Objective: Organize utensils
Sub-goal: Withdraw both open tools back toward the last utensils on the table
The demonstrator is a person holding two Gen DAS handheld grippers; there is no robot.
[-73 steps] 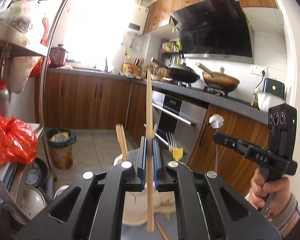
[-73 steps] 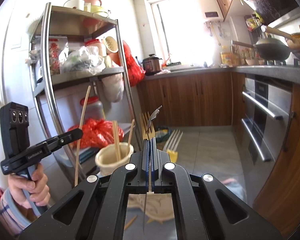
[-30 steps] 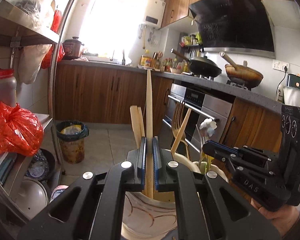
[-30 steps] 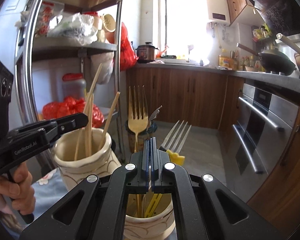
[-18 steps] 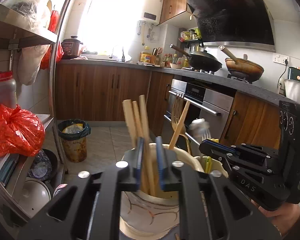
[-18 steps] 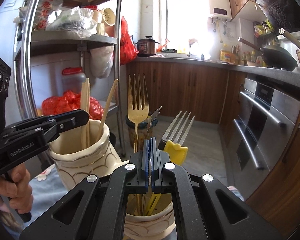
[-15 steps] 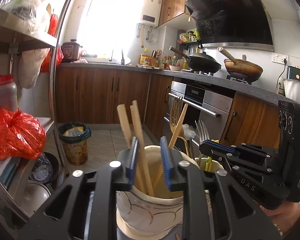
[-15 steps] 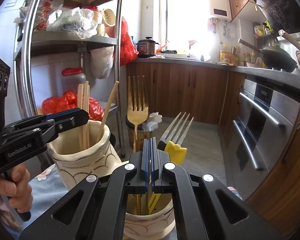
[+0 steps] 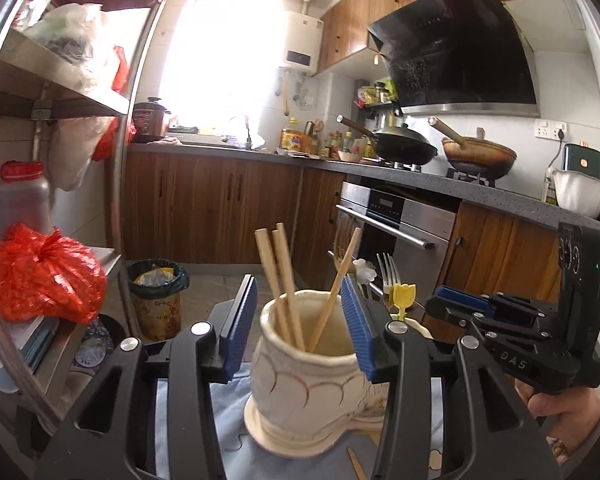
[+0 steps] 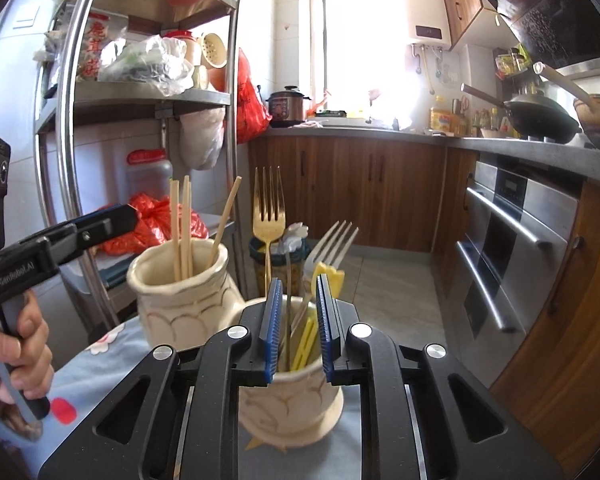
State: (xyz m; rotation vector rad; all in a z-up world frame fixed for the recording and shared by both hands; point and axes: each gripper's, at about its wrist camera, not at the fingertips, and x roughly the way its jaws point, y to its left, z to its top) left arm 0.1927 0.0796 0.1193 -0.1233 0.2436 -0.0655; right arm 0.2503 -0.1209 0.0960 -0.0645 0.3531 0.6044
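Observation:
Two cream ceramic holders stand on a blue patterned cloth. The left holder (image 9: 304,368) holds three wooden chopsticks (image 9: 282,280); it also shows in the right wrist view (image 10: 180,284). My left gripper (image 9: 298,320) is open and empty, its jaws either side of that holder's rim. The right holder (image 10: 288,396) holds a gold fork (image 10: 269,216), a silver fork (image 10: 332,240), a yellow-handled utensil (image 10: 328,274) and a flower-topped utensil (image 10: 296,236). My right gripper (image 10: 296,320) is open just above this holder, around the flower-topped utensil's stem without gripping it.
A loose chopstick (image 9: 356,464) lies on the blue cloth (image 9: 236,440) near the left holder. A steel shelf rack (image 10: 72,120) with bags stands left. An oven (image 10: 512,248) and wood cabinets line the right. A bin (image 9: 156,300) sits on the floor.
My left gripper lowered a chopstick into the left holder and opened. My right gripper lowered the flower-topped utensil into the right holder and opened.

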